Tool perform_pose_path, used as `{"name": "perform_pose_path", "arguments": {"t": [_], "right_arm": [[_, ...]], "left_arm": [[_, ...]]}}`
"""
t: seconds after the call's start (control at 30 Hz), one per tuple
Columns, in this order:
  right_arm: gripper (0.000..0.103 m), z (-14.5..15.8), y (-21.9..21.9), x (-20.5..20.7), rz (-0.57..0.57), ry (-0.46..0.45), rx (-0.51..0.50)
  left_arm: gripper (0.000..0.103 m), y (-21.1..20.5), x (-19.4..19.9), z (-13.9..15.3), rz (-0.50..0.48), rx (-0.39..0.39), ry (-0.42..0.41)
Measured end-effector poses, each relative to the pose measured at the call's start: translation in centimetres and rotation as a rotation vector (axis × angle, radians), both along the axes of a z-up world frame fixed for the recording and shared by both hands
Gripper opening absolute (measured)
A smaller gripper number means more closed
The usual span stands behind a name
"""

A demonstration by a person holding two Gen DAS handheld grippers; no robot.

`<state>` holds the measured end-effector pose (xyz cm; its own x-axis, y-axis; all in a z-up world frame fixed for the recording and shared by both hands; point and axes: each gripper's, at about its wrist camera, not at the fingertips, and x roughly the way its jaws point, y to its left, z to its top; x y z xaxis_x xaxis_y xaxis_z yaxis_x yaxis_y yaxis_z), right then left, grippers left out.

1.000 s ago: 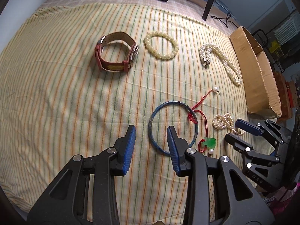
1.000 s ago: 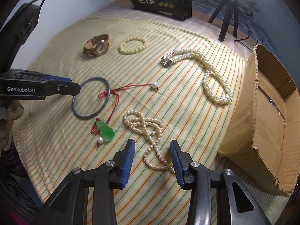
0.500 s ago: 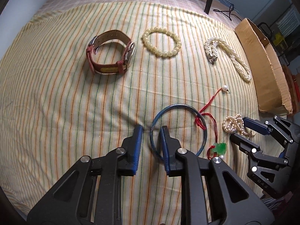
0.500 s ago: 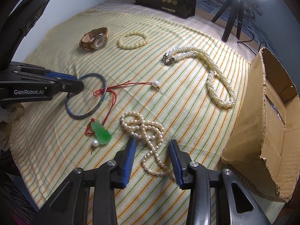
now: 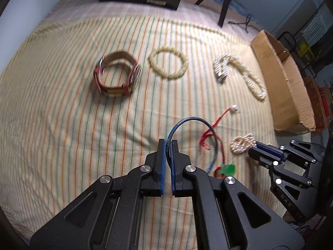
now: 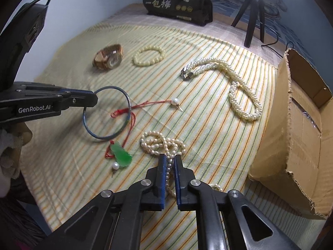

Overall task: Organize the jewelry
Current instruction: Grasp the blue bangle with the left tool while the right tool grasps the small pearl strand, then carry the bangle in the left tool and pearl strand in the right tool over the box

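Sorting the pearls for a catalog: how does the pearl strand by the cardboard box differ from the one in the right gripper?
The twisted pearl necklace is thick, multi-stranded, with a metal clasp, lying free in a long loop. The thin pearl strand is single, bunched in coils, pinched by the right gripper. Both are off-white beads on the striped cloth.

Blue bangle (image 5: 210, 129) tilted up off cloth; pearl strand (image 6: 164, 143) heaped nearby.

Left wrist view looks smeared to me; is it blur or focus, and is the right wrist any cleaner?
Left wrist view: motion blur smears the watch, bead bracelet and cloth stripes, while the left gripper stays sharp. Right wrist view: crisp throughout, with lamp glare at the top right corner; fisheye bends the cardboard box edge in both.
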<state>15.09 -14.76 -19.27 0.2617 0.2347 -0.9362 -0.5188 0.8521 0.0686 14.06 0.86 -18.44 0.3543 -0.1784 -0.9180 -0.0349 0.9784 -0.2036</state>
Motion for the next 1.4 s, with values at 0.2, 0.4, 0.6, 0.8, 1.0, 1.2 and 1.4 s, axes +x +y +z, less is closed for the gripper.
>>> {"name": "perform_pose_path", "arguments": {"t": [0.2, 0.4, 0.6, 0.8, 1.0, 1.2, 1.4], "right_arm": [[0.005, 1.2, -0.5, 0.2, -0.035, -0.007, 0.063], [0.005, 3.2, -0.8, 0.2, -0.052, -0.026, 0.134], [0.005, 5.3, -1.2, 0.3, -0.073, -0.059, 0.192], [0.005, 7.7, -1.5, 0.2, -0.091, -0.112, 0.249], [0.005, 10.3, -1.6, 0.0, -0.097, -0.176, 0.282], [0.005, 12.2, -3.0, 0.4, -0.136, -0.236, 0.289], [0.005, 13.3, -6.3, 1.3, -0.210, -0.276, 0.287]], "left_arm": [[0.001, -0.2, -0.5, 2.3, 0.004, -0.007, -0.074], [0.001, -0.4, -0.9, 3.5, 0.004, -0.017, -0.120], [0.001, -0.7, -1.0, 5.2, -0.002, -0.040, -0.165], [0.001, -1.1, -1.4, 7.7, -0.006, -0.053, -0.235], [0.001, -1.8, -1.6, 8.8, -0.016, -0.069, -0.263], [0.001, -3.3, -1.6, 10.1, -0.042, -0.094, -0.293], [0.001, -5.7, -1.2, 11.5, -0.079, -0.118, -0.329]]}}
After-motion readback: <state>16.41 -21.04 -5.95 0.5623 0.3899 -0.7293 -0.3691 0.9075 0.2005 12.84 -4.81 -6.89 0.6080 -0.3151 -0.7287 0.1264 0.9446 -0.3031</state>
